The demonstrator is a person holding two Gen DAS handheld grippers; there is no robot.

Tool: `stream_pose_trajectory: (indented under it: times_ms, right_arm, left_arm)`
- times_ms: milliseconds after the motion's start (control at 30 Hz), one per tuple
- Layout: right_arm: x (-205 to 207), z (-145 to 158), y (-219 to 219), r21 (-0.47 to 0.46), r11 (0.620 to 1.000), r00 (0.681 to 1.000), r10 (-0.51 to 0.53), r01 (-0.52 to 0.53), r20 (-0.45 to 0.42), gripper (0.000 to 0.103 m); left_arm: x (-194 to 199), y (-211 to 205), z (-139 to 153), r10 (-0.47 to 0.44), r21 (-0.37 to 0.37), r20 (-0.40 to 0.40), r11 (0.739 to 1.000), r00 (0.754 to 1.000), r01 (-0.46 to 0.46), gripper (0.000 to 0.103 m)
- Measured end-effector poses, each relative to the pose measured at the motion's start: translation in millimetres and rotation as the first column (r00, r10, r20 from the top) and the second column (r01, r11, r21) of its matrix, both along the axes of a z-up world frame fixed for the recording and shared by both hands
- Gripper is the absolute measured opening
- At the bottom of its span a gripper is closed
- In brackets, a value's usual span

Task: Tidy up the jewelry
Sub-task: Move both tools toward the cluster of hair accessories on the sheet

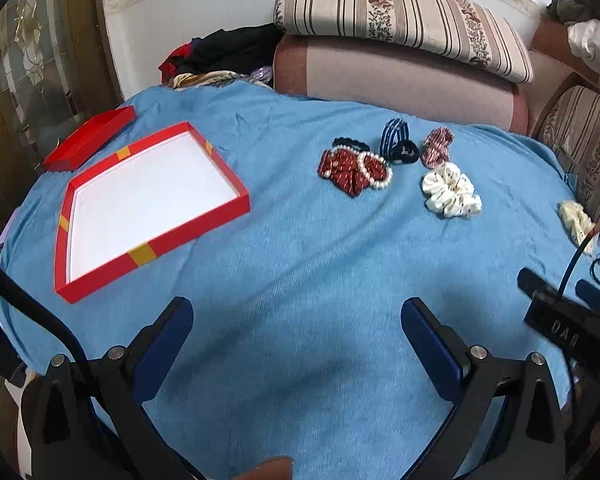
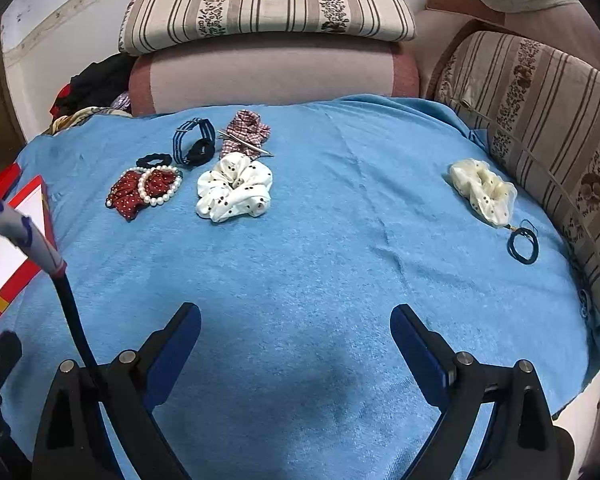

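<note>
on the blue towel-covered tabletop (image 2: 320,248) before a striped sofa, both the left gripper (image 1: 296,320) and right gripper (image 2: 296,326) hover wide open and empty, nothing yet moved, so next likely comes reaching the white dotted fabric scrunchie (image 2: 234,188) mid-cloth for the shallow red cardboard tray (image 1: 236,202) at the left edge.

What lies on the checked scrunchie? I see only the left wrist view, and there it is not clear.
Observer: A thin metal hair clip lies across the checked scrunchie.
Operator: Is the dark ring by the cream scrunchie one tie?
Observer: It looks like several thin dark ties in one coil, just beside the cream scrunchie.
Operator: Does the right gripper hold anything?
Observer: No. The right gripper has its fingers wide apart, with only blue cloth between them.
</note>
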State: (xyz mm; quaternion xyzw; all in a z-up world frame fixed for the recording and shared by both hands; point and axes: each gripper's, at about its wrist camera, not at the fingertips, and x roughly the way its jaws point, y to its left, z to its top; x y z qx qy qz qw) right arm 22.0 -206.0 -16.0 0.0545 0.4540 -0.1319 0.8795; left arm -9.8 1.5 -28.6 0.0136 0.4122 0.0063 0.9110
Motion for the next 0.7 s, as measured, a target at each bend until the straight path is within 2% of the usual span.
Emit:
stream_pose_trajectory:
  times_ms: [133, 267, 333, 500, 700]
  right_arm:
    - [-8.8, 3.7, -2.6, 0.003, 1.0, 1.0, -0.014, 0.014, -0.002, 0.098]
    - [-27.9, 3.0, -1.9, -0.015, 1.0, 0.999, -0.024, 0.023, -0.024, 0.098]
    - [-40.8, -0.8, -1.8, -0.02, 1.0, 0.999, -0.023, 0.022, -0.047, 0.098]
    - [-68.0, -10.5, -3.4, 0.009, 1.0, 0.993, -0.029, 0.03, -0.111, 0.098]
    - [-86.5, -4.0, -5.0, 0.027, 0.998, 0.995, -0.053, 0.056, -0.088, 0.098]
  left_arm:
    - [-17.4, -1.1, -8.6, -0.007, 0.022, -0.034, 1.0, 0.999, 0.008, 0.103]
    - [-40.0, -5.4, -16.0, -0.057, 0.033, -0.088, 0.998, 0.994, 0.06, 0.103]
    - [-49.4, -7.8, -15.6, -0.086, 0.039, -0.086, 0.995, 0.993, 0.09, 0.103]
    - [-61.2, 2.9, -1.9, -0.06, -0.029, -0.045, 0.998, 0.997, 0.059, 0.103]
    - [-63.2, 16.9, -2.0, -0.024, -0.107, -0.072, 0.994, 0.997, 0.016, 0.103]
